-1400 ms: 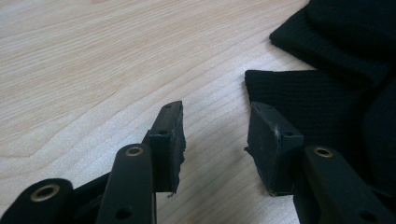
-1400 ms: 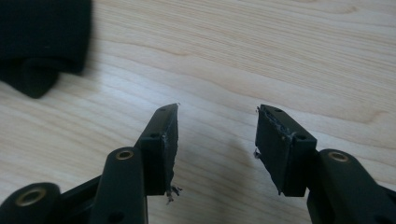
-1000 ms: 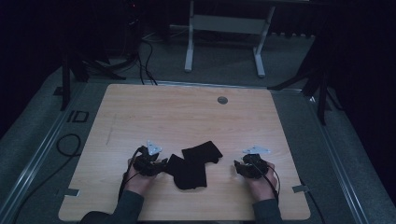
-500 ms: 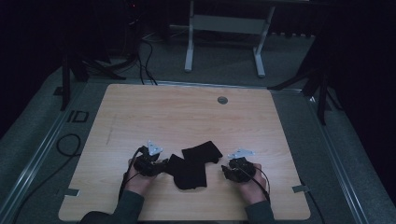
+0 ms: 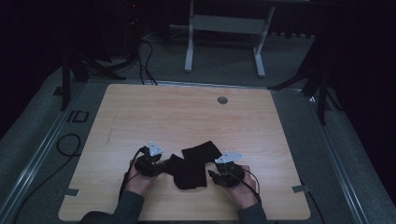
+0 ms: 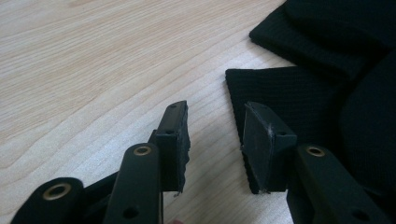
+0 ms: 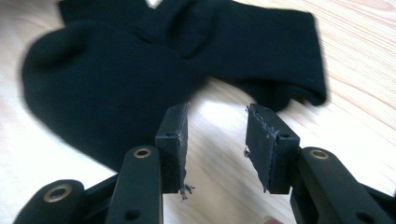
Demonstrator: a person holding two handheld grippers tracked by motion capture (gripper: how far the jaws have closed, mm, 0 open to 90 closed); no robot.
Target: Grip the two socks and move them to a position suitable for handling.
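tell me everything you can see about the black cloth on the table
The black cloth looks like ribbed knit fabric, possibly socks, though I cannot tell how many pieces. It lies limp and partly folded over itself on the wooden table, near the person's edge, between the two grippers. One squared end lies flat just ahead of the left gripper; a rounded part lies ahead of the right gripper. Both grippers are open, and neither grips it.
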